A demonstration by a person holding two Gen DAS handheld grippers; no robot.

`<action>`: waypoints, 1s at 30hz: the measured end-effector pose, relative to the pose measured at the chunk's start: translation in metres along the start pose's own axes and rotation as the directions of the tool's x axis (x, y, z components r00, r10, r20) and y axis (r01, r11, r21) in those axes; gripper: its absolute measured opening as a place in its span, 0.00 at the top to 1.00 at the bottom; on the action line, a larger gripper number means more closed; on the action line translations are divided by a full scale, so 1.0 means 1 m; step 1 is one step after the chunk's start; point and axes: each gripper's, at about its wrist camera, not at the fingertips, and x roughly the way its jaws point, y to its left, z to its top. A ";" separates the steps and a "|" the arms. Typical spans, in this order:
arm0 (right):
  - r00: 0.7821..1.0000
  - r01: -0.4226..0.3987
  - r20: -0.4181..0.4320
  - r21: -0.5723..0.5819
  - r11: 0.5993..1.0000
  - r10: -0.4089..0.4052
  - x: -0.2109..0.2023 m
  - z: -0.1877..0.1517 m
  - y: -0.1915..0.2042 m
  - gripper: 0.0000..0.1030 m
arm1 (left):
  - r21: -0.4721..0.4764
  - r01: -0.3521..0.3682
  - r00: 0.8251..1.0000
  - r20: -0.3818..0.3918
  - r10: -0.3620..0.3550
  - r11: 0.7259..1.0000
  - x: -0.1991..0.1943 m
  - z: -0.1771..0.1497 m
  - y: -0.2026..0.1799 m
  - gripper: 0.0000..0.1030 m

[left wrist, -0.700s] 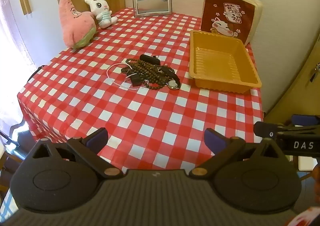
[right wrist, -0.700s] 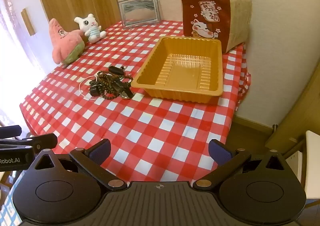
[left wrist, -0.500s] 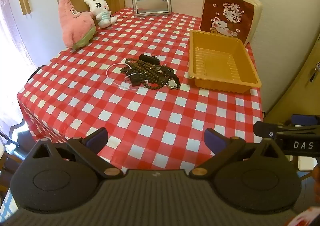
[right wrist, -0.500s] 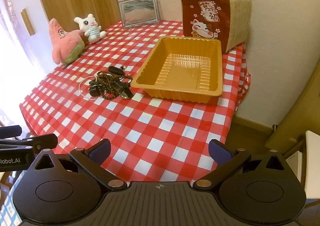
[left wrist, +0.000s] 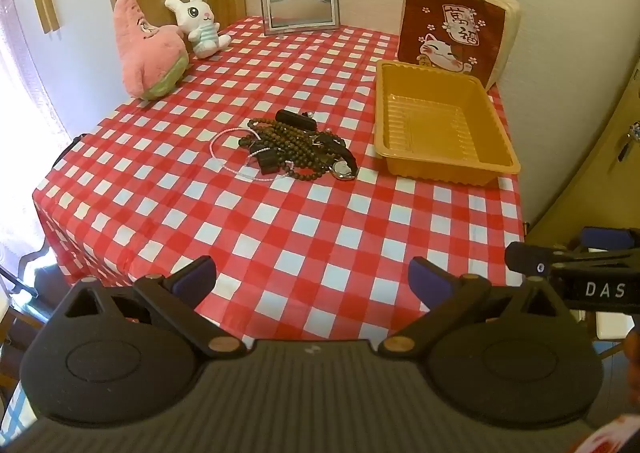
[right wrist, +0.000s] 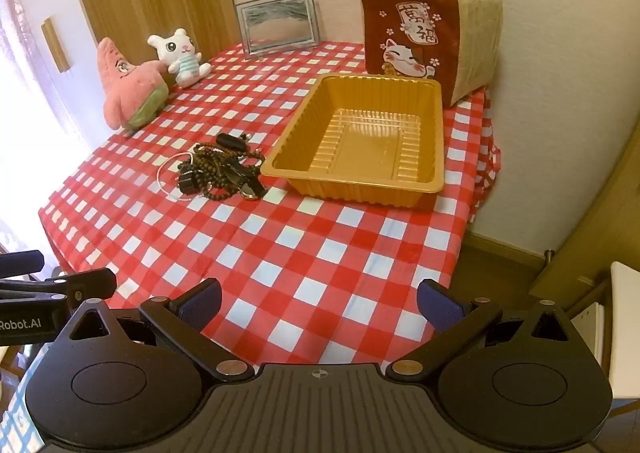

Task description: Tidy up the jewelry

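Observation:
A tangled pile of jewelry (left wrist: 296,147) lies mid-table on the red checked cloth: dark wooden bead strings, a thin pink-white bracelet (left wrist: 224,153), a watch (left wrist: 344,169). It also shows in the right wrist view (right wrist: 220,173). An empty orange plastic tray (left wrist: 440,165) stands to its right, seen also in the right wrist view (right wrist: 360,189). My left gripper (left wrist: 312,277) is open and empty over the near table edge. My right gripper (right wrist: 320,297) is open and empty, also at the near edge, further right.
A pink star plush (left wrist: 148,49) and a white rabbit plush (left wrist: 200,29) sit at the back left. A picture frame (left wrist: 300,3) and a cat-print cushion (left wrist: 452,29) stand along the back wall. The table (right wrist: 472,157) drops off at the right.
Both grippers have barely shifted; the view is almost the same. Nothing on the table has moved.

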 end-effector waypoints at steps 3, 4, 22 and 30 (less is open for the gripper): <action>1.000 0.000 -0.001 0.000 1.000 0.000 -0.001 0.000 0.000 0.00 | -0.001 0.000 1.000 0.002 0.000 1.000 0.000 0.000 -0.002 0.01; 1.000 0.000 0.000 0.000 1.000 0.000 -0.001 0.000 0.000 0.00 | -0.002 0.000 1.000 0.002 0.000 1.000 0.000 -0.001 -0.002 0.01; 1.000 -0.001 0.003 -0.002 1.000 0.001 -0.002 0.000 0.000 0.00 | 0.001 0.001 1.000 0.006 -0.001 1.000 -0.002 0.001 -0.005 0.01; 1.000 -0.001 0.004 -0.002 1.000 0.001 -0.001 -0.001 -0.001 0.00 | 0.001 0.001 1.000 0.006 -0.001 1.000 -0.002 0.000 -0.004 0.01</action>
